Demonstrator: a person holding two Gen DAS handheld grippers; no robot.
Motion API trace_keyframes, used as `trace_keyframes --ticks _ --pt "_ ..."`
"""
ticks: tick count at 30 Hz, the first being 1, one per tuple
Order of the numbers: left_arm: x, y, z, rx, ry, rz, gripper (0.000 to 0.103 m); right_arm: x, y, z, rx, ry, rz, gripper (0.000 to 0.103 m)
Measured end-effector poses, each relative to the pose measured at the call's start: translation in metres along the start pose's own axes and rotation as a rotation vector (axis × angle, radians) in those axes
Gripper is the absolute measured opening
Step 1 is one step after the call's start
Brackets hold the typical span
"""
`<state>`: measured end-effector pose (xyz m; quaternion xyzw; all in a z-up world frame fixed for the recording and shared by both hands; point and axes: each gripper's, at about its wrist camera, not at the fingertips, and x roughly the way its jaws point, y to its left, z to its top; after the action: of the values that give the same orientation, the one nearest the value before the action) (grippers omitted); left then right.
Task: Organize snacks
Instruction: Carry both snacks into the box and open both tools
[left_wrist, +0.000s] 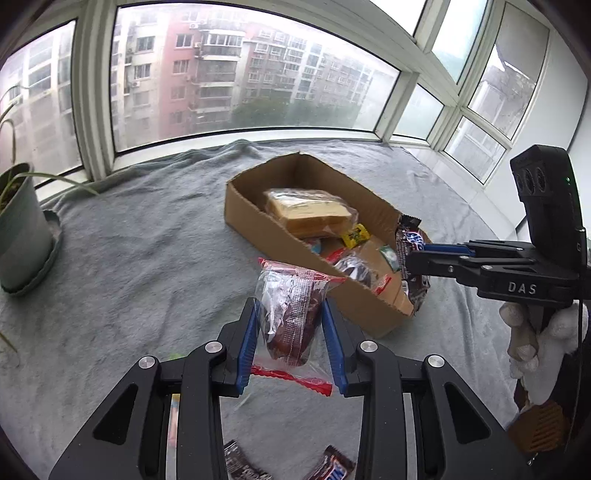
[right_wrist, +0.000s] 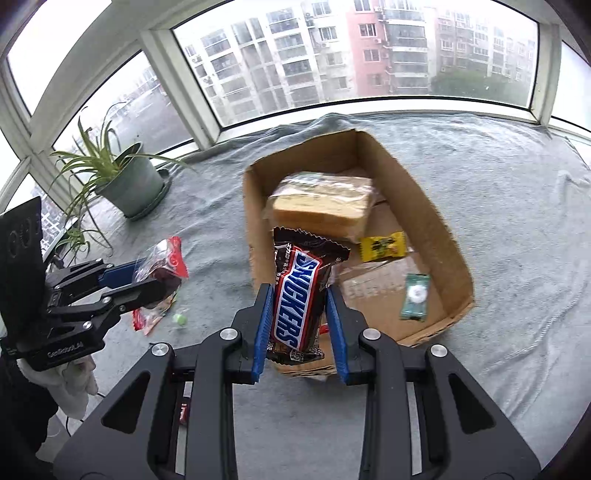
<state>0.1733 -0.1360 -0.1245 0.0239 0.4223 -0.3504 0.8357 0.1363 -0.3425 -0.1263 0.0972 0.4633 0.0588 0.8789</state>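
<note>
My left gripper (left_wrist: 290, 314) is shut on a clear red-edged packet with a dark snack (left_wrist: 291, 317), held above the grey blanket just left of the cardboard box (left_wrist: 251, 218). My right gripper (right_wrist: 299, 306) is shut on a Snickers bar (right_wrist: 299, 295), held upright over the box's near end (right_wrist: 436, 332). In the box lie a wrapped sandwich (right_wrist: 325, 206), a yellow candy (right_wrist: 382, 245) and a green-wrapped candy (right_wrist: 415, 297). The right gripper (left_wrist: 413, 258) with its bar (left_wrist: 412, 240) shows in the left wrist view; the left gripper (right_wrist: 159, 277) with its packet (right_wrist: 164, 262) shows in the right wrist view.
A potted plant (right_wrist: 129, 181) stands on the blanket at the far left by the window. Two more chocolate bars (left_wrist: 332, 465) lie on the blanket under my left gripper. A small green candy (right_wrist: 180, 318) lies on the blanket left of the box.
</note>
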Motion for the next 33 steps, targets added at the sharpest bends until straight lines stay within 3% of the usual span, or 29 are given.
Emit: trace_keyframes --ticks 11,25,26,28,30,33 --pt "0.045 -0.060 0.022 0.058 0.025 -0.072 0.032 0.008 -0.062 0.018 0.066 -0.008 -0.110 0.030" --pt "0.079 -0.095 0.023 0.116 0.084 -0.085 0.033 0.016 -0.082 0.018 0.099 -0.001 -0.135 0.031" --pt "0.081 -0.097 0.024 0.116 0.092 -0.086 0.035 0.016 -0.082 0.019 0.099 -0.002 -0.140 0.035" --pt "0.082 -0.097 0.023 0.113 0.104 -0.078 0.045 0.015 -0.082 0.019 0.105 -0.012 -0.152 0.068" --pt "0.082 -0.097 0.024 0.108 0.105 -0.072 0.057 0.010 -0.081 0.020 0.107 -0.035 -0.158 0.072" --pt "0.080 -0.095 0.025 0.101 0.101 -0.062 0.059 0.007 -0.079 0.022 0.107 -0.045 -0.154 0.072"
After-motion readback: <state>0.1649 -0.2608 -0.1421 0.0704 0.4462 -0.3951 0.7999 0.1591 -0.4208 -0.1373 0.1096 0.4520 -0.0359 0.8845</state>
